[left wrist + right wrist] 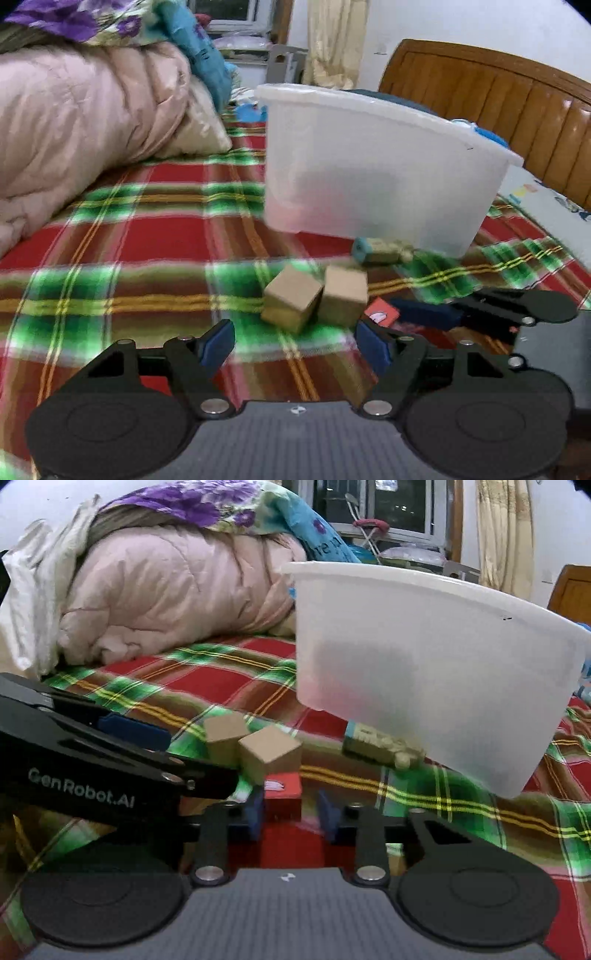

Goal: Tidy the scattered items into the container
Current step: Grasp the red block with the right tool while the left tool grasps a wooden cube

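- The white tub (376, 162) stands on the bed's plaid blanket (147, 236), with the loose things lying just in front of it, so each one probably needs only a short lift over the rim
- Two tan blocks (314, 299) sit touching each other; a small red block (282, 792) lies just beside them, and a greenish packet with a blue end (380, 744) rests against the foot of the tub
- The right gripper (290, 812) is spread, its blue pads on either side of the red block without visibly pressing it, which looks like lining up for a pinch
- The left gripper (293, 345) is spread wide and holds nothing, aimed at the tan blocks, likely its own pick
- The left view shows the wooden headboard (498, 92) behind the tub; the right view hides most of it
- The right view alone shows the red block between the pads; in the left view it is only a red corner
- Neither view shows inside the tub
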